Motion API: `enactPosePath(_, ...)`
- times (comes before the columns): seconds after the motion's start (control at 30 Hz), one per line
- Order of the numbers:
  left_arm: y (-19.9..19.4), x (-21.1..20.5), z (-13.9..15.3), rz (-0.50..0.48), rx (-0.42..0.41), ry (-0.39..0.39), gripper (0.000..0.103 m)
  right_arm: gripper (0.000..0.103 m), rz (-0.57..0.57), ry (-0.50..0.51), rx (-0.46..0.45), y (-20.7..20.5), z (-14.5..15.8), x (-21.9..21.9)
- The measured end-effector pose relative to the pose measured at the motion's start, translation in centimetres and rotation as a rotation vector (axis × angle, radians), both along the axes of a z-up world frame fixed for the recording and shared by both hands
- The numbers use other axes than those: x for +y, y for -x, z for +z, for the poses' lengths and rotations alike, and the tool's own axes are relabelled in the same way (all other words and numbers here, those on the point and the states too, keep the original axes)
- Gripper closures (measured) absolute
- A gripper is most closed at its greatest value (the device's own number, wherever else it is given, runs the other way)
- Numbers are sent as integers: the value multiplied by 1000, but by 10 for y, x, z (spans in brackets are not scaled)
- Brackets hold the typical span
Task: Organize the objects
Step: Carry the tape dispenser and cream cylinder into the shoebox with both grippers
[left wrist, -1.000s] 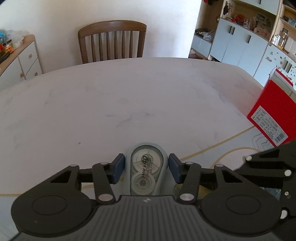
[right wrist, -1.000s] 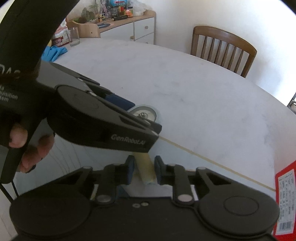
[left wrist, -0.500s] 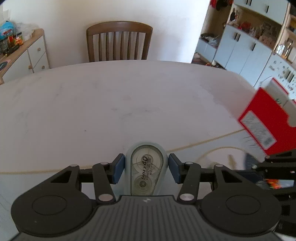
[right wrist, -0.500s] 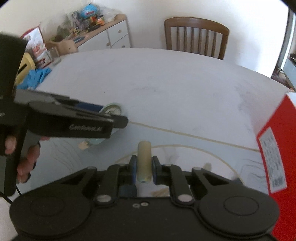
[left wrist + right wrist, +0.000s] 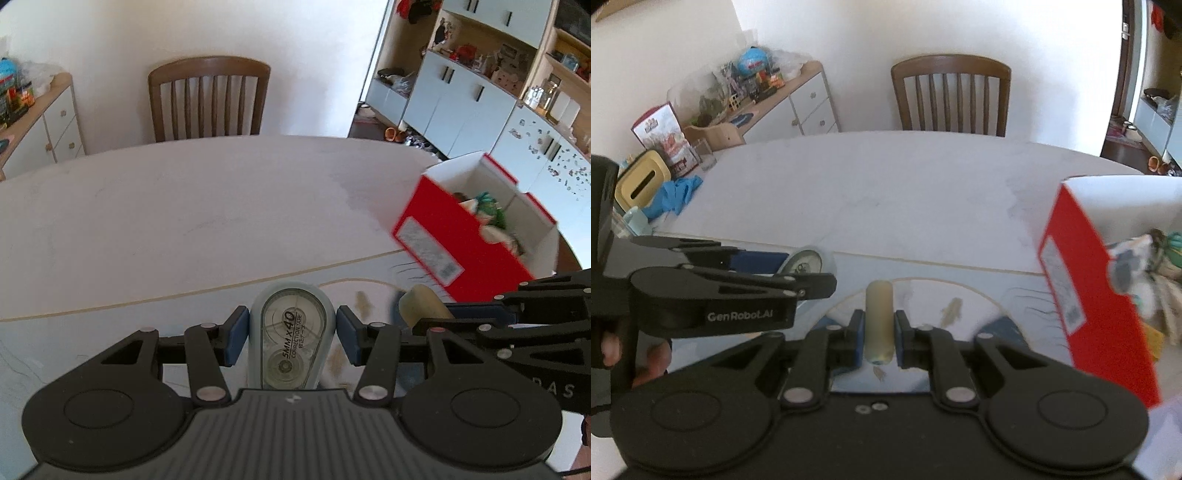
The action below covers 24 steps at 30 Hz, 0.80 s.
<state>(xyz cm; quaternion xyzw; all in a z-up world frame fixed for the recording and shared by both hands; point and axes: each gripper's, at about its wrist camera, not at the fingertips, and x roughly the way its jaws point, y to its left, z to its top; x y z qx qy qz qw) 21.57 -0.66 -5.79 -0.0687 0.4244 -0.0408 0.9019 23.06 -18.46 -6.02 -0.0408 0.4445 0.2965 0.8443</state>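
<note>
Right now both grippers are loaded. Left gripper [image 5: 291, 334]: blue pads clamped on the sides of a pale-blue correction tape dispenser [image 5: 291, 341], label "5MM x 40 CORRECTION TAPE" readable, rounded end pointing forward past the fingertips. Right gripper [image 5: 880, 334]: jaws nearly together, pinching a small cream-coloured cylinder [image 5: 879, 319] that runs lengthwise between the pads and sticks out ahead of them; what it is exactly I can't tell.

Both sit side by side above the table, apart from each other. In the right wrist view the left gripper [image 5: 809, 275] is just to the left, seen side-on, "GenRobot.AI" on its body, a hand [image 5: 635, 360] on its grip. In the left wrist view the right gripper [image 5: 428, 314] is just to the right with the cylinder's end showing.

Below the fingertips: a printed mat [image 5: 960, 291] with a thin gold arc and small fish-like marks. Beyond it, bare white marble tabletop [image 5: 184, 206].

Ahead and to the right of both grippers: open red cardboard box [image 5: 461, 236], white inside, barcode label on its near side, already holding some green and white items, blurred.

Far-left table edge: blue glove [image 5: 677, 194], yellow-lidded container [image 5: 642, 181], drinking glass [image 5: 707, 157]. Beyond the table's far side: wooden chair [image 5: 208, 99], white wall, cluttered sideboard [image 5: 775, 99] to the left, grey-blue cabinets [image 5: 461, 99] to the right.
</note>
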Motion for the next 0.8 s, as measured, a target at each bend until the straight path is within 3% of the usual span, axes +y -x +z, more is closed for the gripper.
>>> enactPosePath(0.4,13,-68,57,-32,-48,-26,52,89,-46,-30,-36,13,44,-73)
enactPosePath(0.8,2,-155,83,-72,-85,-34,52,89,-56,-53,-61,1,72,-156)
